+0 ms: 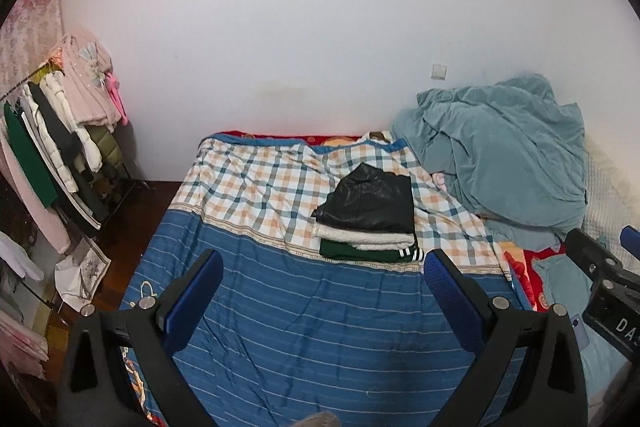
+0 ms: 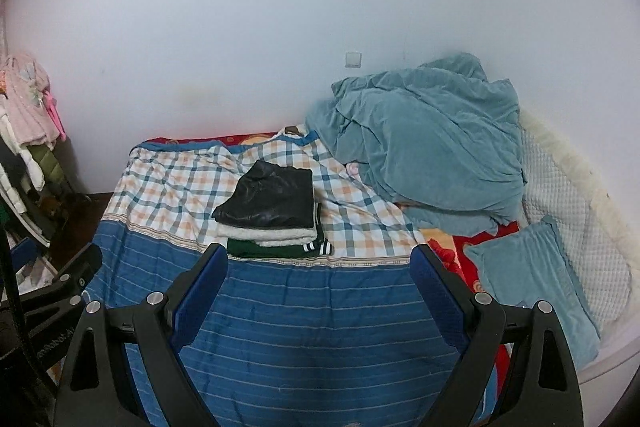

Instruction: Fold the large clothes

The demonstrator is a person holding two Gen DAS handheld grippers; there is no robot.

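Observation:
A stack of folded clothes lies on the checked part of the bed cover: a black leather garment (image 1: 372,199) on top, a white fleecy one (image 1: 366,238) under it, a dark green one with striped cuffs (image 1: 360,251) at the bottom. The stack also shows in the right wrist view (image 2: 270,201). My left gripper (image 1: 323,265) is open and empty, held above the blue striped cover in front of the stack. My right gripper (image 2: 319,259) is open and empty, just right of the stack and nearer me. The right gripper's body shows at the left view's right edge (image 1: 600,267).
The bed cover (image 1: 304,327) is blue striped in front, checked behind. A crumpled teal blanket (image 2: 432,139) is heaped at the back right, with a teal pillow (image 2: 528,279) and white quilted headboard (image 2: 568,187). A clothes rack (image 1: 52,147) with hanging garments stands at the left.

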